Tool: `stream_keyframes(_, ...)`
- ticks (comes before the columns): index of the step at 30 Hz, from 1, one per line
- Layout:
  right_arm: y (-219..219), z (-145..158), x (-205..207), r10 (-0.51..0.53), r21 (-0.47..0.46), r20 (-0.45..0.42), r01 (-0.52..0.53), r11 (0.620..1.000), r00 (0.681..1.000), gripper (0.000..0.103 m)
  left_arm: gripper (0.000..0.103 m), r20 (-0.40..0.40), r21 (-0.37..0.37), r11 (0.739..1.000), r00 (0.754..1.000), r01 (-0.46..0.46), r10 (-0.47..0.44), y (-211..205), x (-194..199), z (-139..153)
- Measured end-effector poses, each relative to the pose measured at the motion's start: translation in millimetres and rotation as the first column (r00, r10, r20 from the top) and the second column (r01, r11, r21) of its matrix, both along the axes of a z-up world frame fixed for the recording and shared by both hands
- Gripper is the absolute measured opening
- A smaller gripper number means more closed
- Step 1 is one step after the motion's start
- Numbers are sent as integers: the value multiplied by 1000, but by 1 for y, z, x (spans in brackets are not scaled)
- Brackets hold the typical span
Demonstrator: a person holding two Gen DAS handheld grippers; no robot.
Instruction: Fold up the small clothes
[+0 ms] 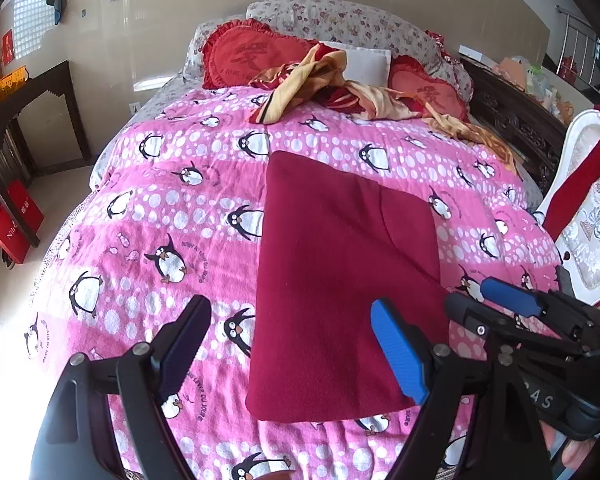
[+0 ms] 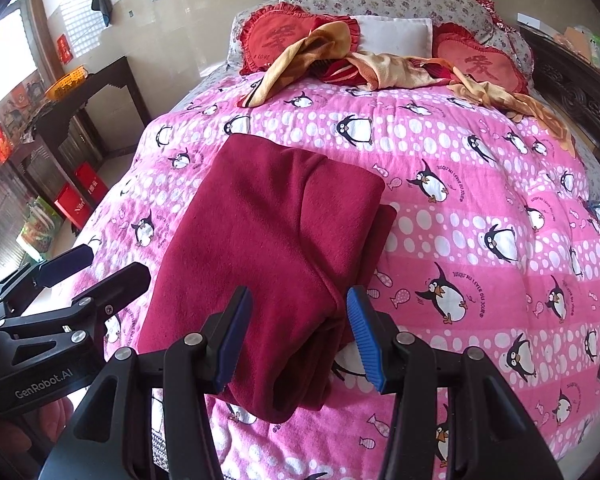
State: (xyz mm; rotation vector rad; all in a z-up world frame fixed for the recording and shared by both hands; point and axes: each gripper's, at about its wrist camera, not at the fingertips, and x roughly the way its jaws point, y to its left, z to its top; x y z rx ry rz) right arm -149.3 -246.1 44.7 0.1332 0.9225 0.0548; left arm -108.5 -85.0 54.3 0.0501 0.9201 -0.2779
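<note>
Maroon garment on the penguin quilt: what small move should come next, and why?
Probably close the right gripper on the near edge of the maroon garment. That edge lies between its fingers, apparently ungripped, while the left gripper stands wide open beside the cloth, holding nothing.

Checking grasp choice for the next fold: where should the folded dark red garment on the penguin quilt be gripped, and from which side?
Grip the dark red garment at its near corner, where the stacked layers bunch into a thick edge, coming from the near side. The right hand-held gripper already straddles that edge, pads apart. The rest lies flat against the penguin quilt, offering no lip.
</note>
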Motion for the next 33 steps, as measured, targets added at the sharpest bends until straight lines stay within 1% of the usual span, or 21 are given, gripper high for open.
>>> stream_keyframes(17,1,-7,6,6,-3,-20,-6,1000,1000,34,85,-18,0,1000,1000,0,0,0,4,-7)
stream_keyframes(23,1,-10,9,9,-1,-27,-9,1000,1000,34,85,-42,-13,1000,999,-5,5,1,9,-11)
stream_keyframes(30,-4,-19,16,7,8,-50,-6,1000,999,34,86,-25,-12,1000,1000,9,-9,1,15,-16)
stream_keyframes(33,-11,-24,22,0,18,-63,2,1000,998,34,86,-32,-1,1000,999,6,-6,1,22,-20)
